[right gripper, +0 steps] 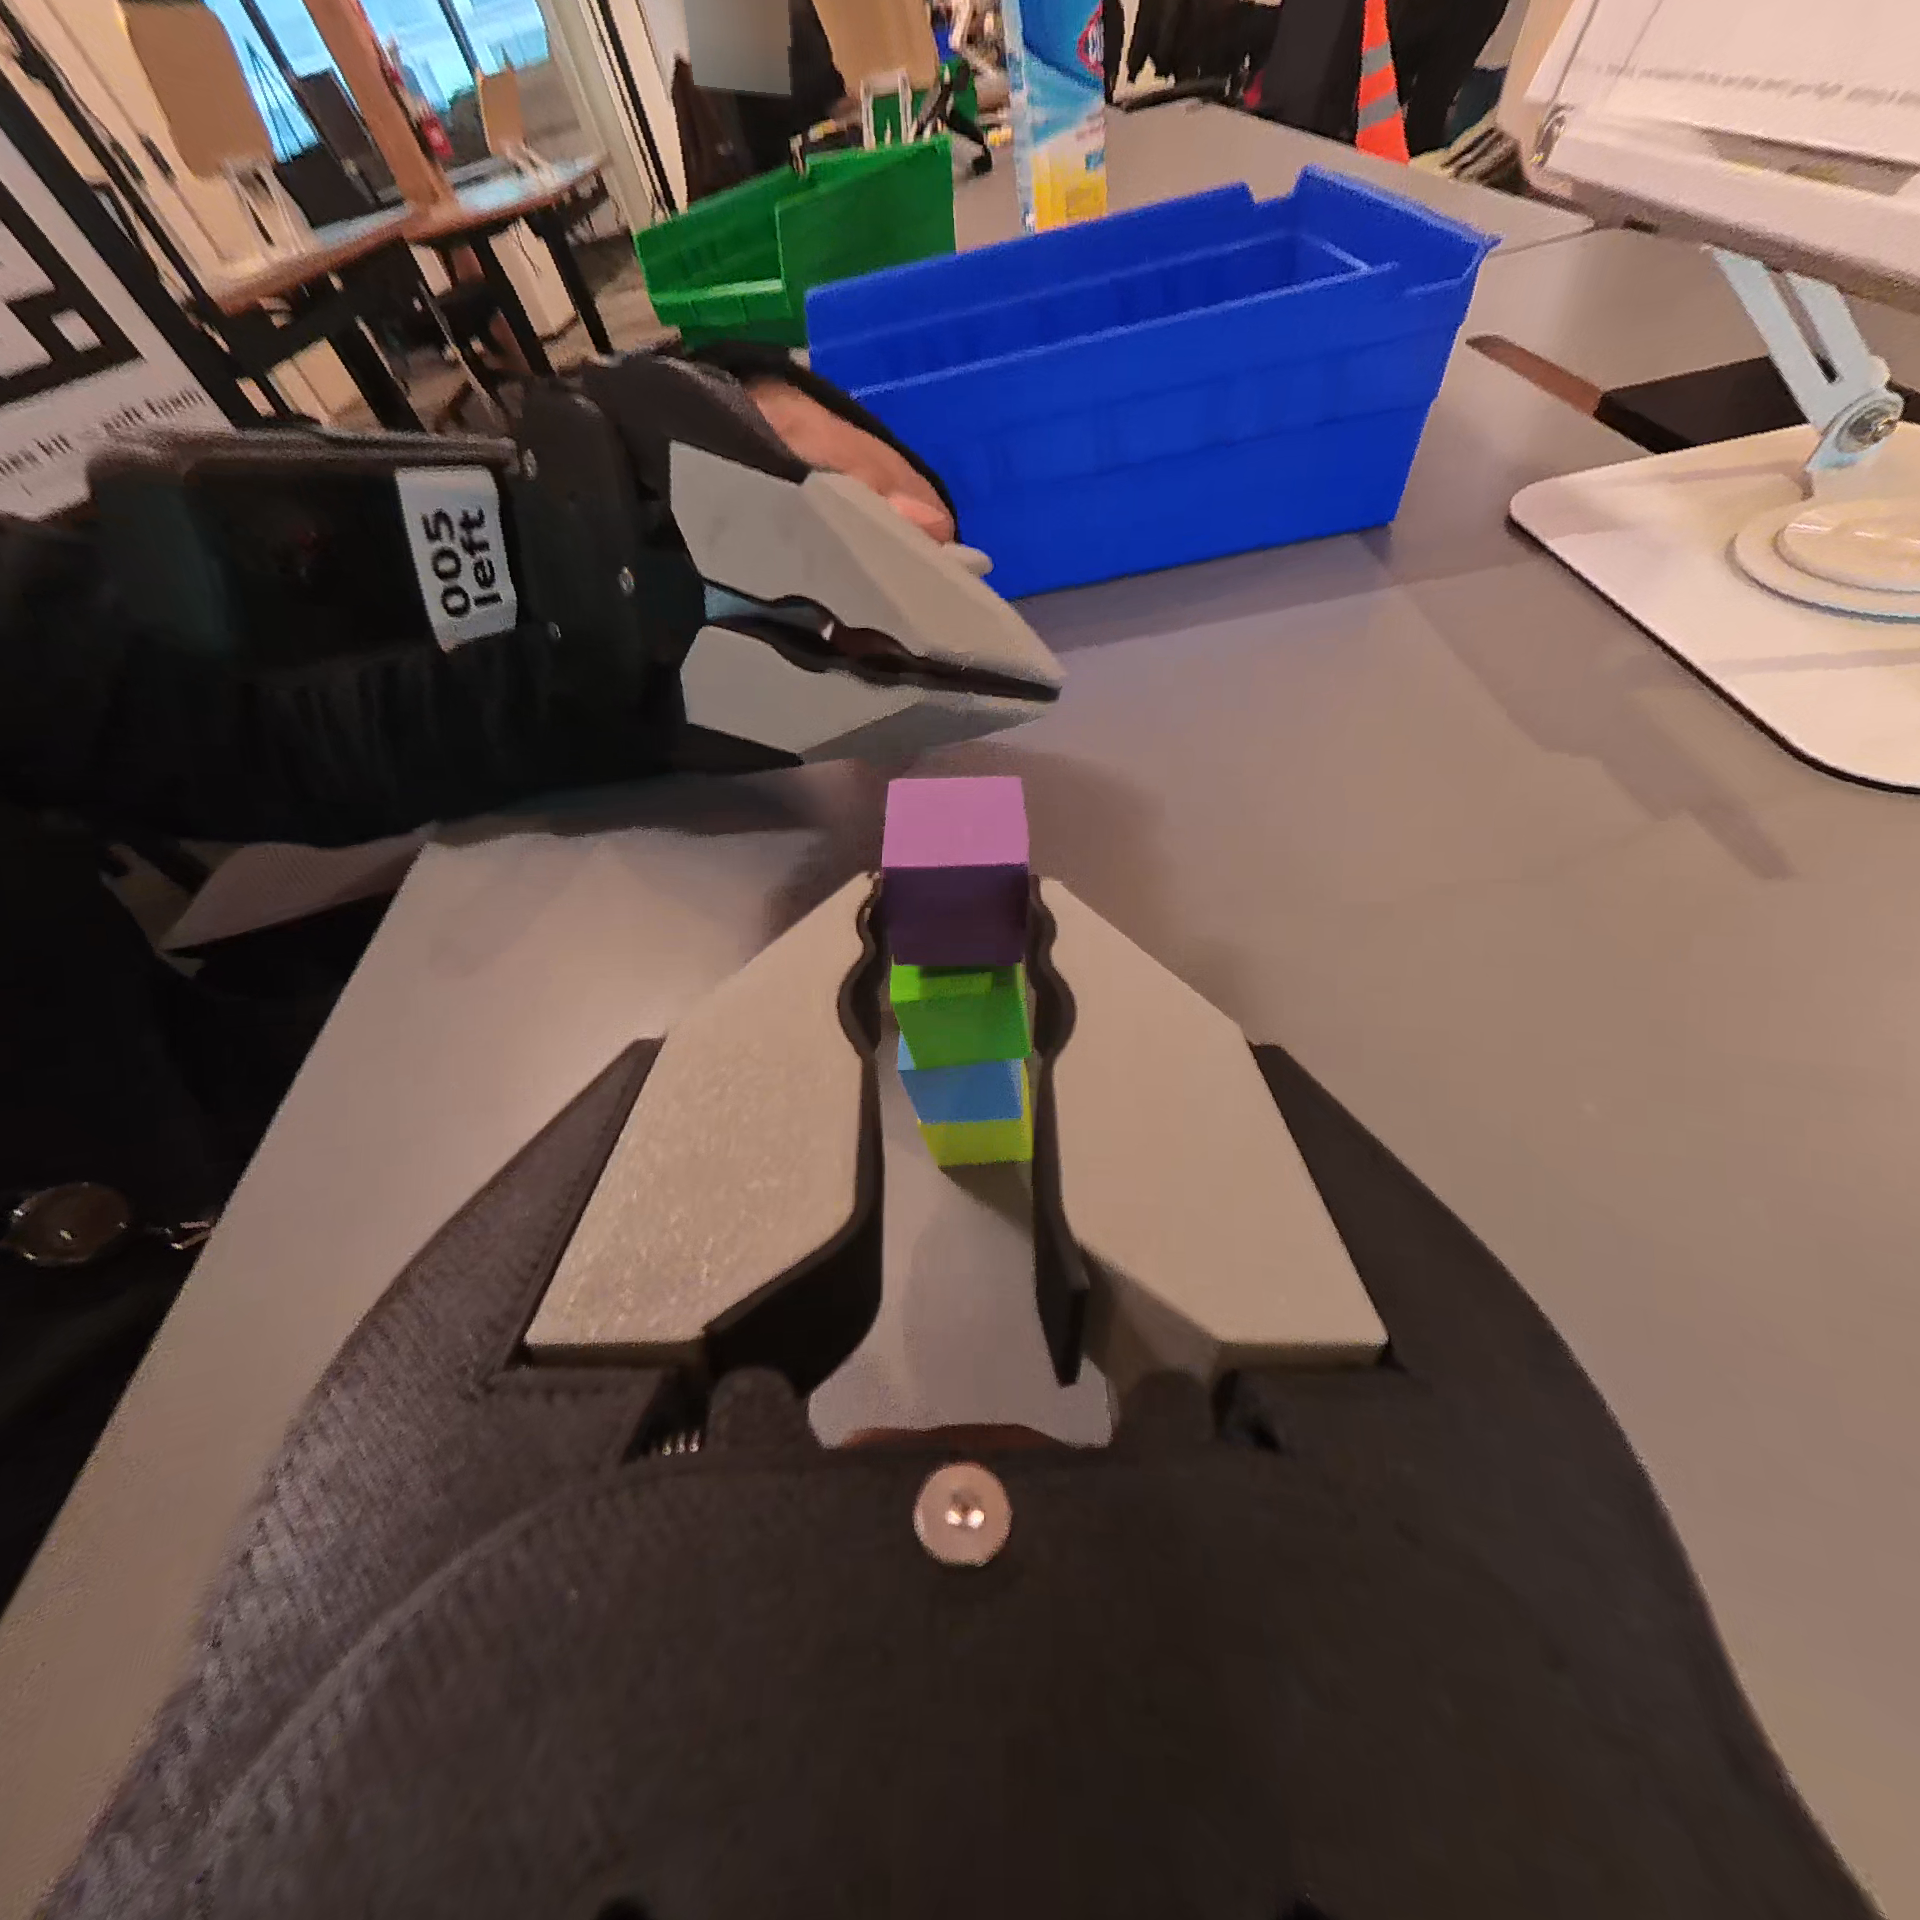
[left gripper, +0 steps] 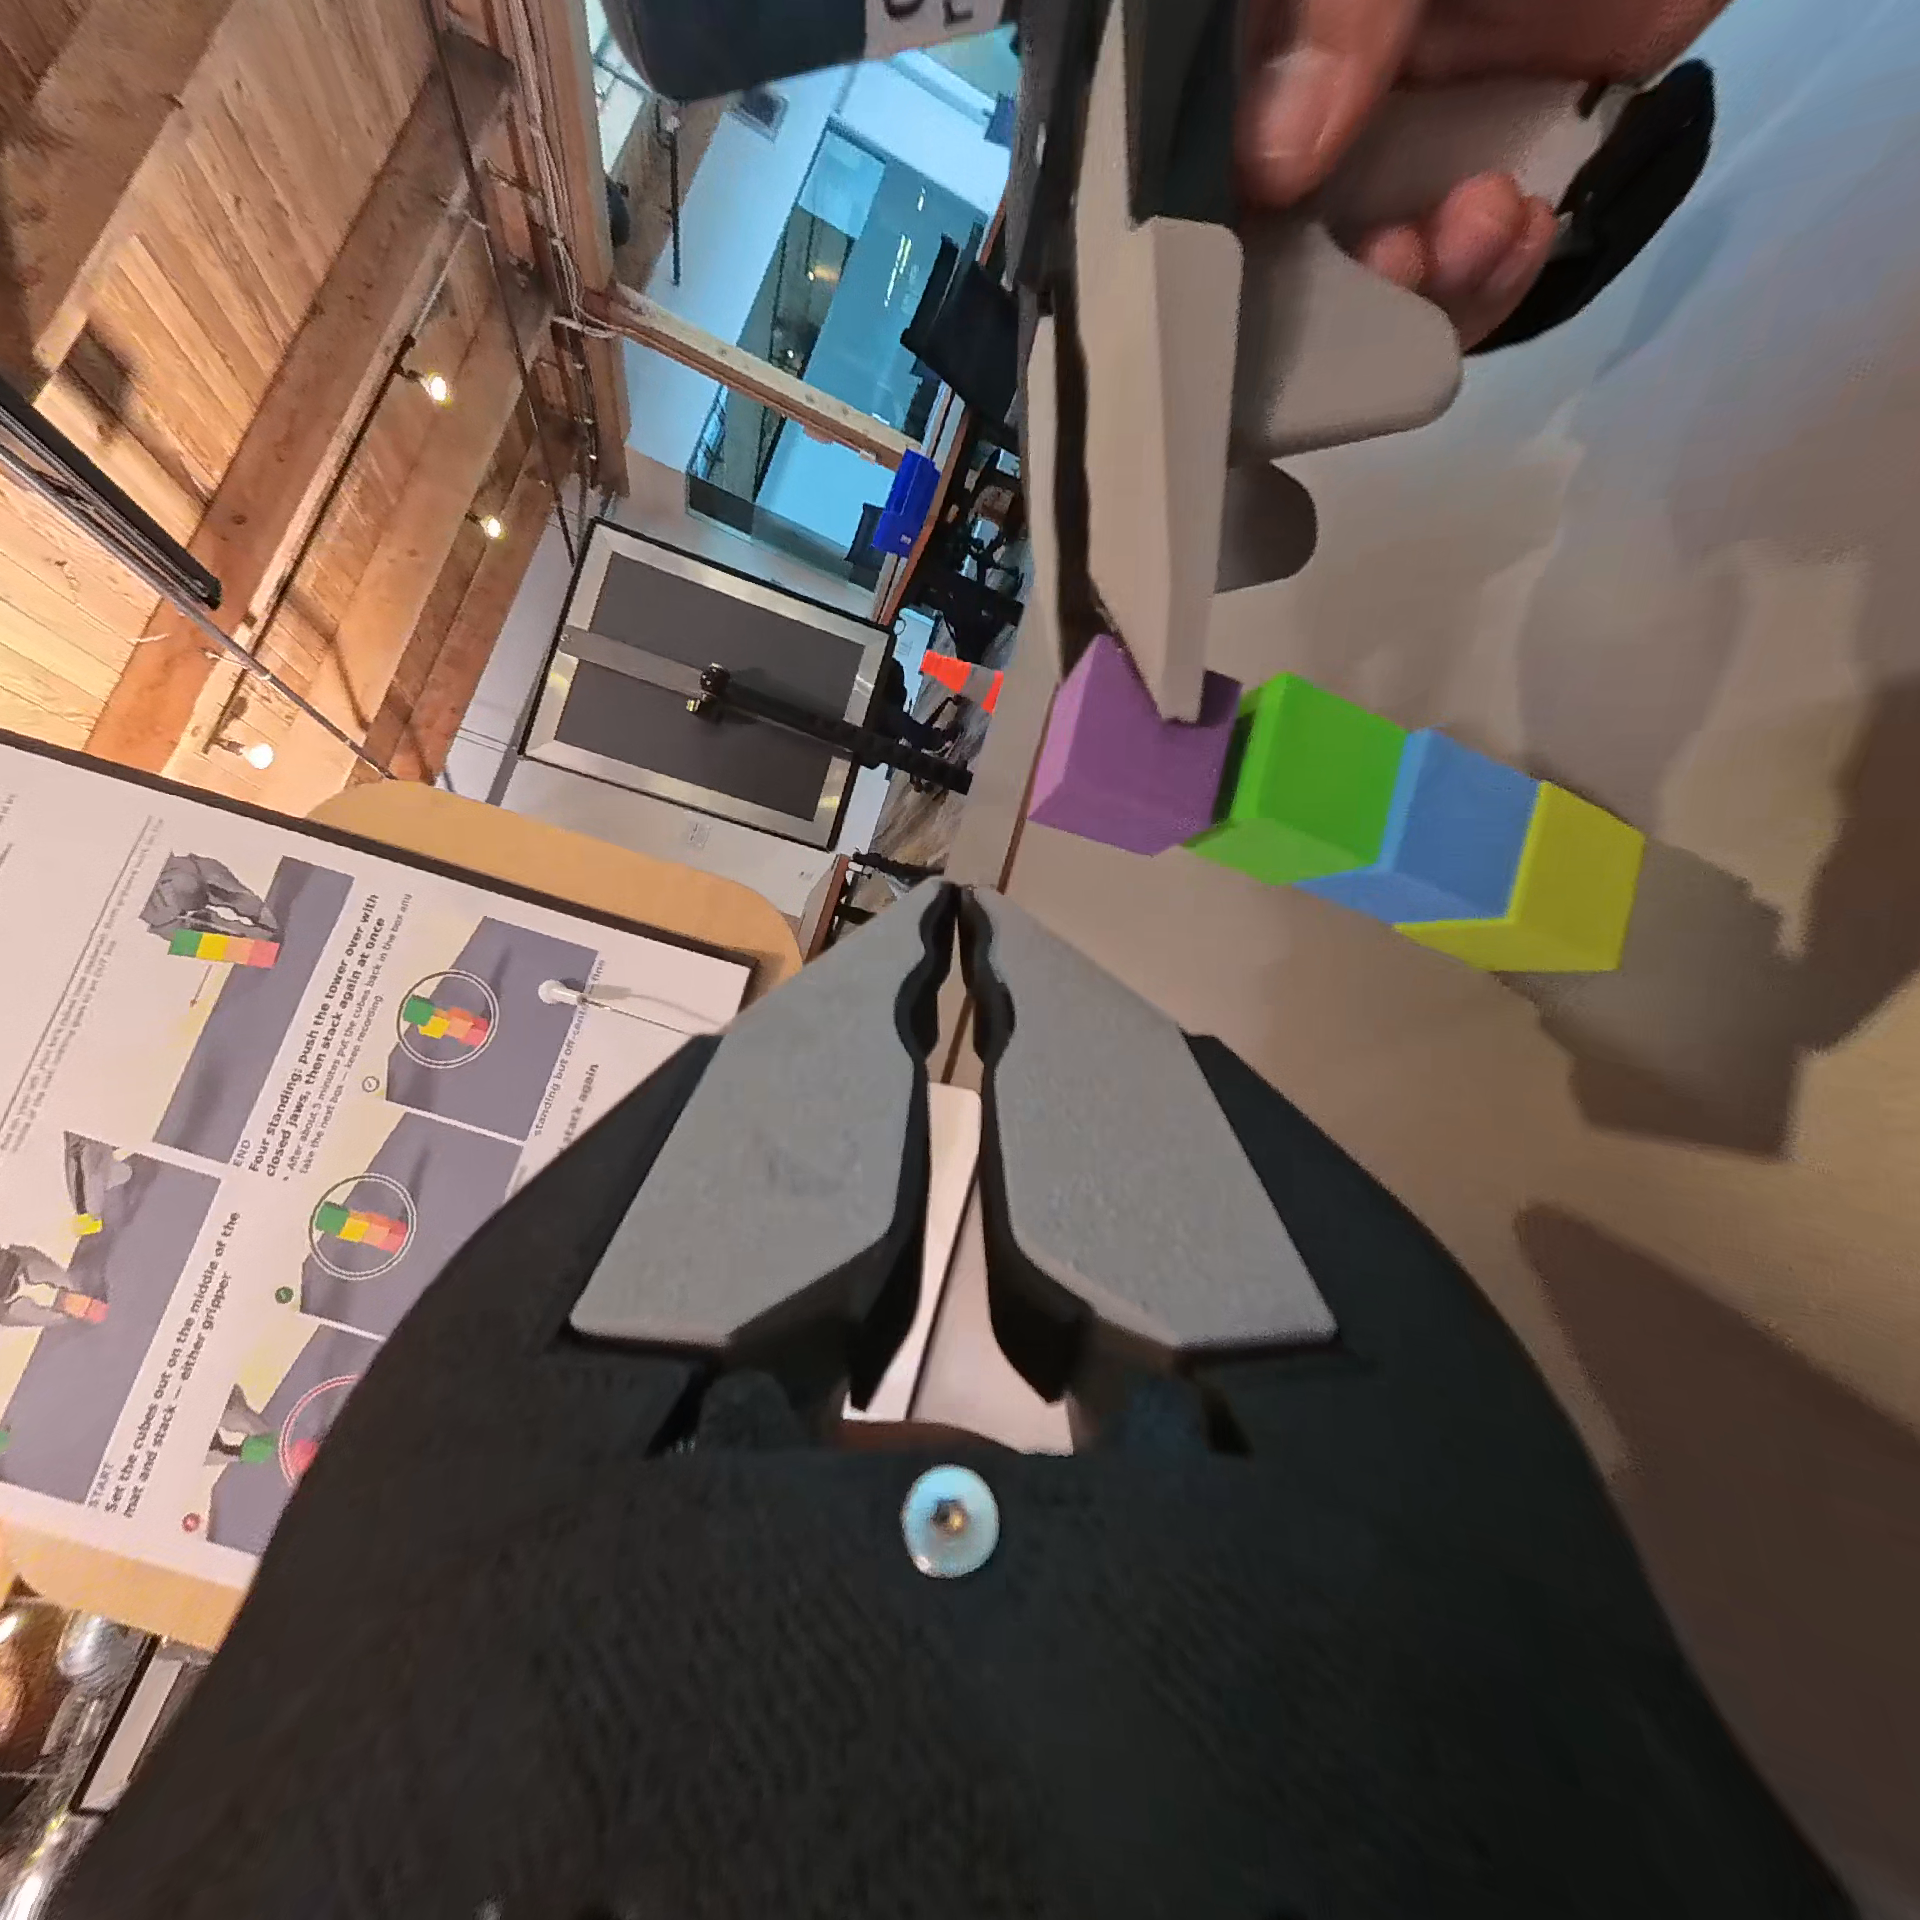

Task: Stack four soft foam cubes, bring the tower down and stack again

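A tower of foam cubes stands on the grey table (right gripper: 1403,935): a yellow cube (right gripper: 982,1140) at the bottom, then a blue cube (right gripper: 961,1091), then a green cube (right gripper: 961,1013). My right gripper (right gripper: 956,904) is shut on a purple cube (right gripper: 954,831) and holds it at the top of the tower, on or just above the green cube. The left wrist view is turned sideways and shows the purple cube (left gripper: 1122,769), the green (left gripper: 1309,769), blue (left gripper: 1455,821) and yellow (left gripper: 1569,883) cubes in a row. My left gripper (left gripper: 956,894) is shut and empty, beside the tower top (right gripper: 1039,681).
A blue bin (right gripper: 1143,416) stands behind the tower, with a green bin (right gripper: 790,249) farther back. A white stand base (right gripper: 1714,582) sits at the right. An instruction sheet (left gripper: 312,1091) on a board shows in the left wrist view. My hands' fingertips stand some 4 cm from each other. About 30 cm separates my left fingertips from the white stand base (right gripper: 1714,582).
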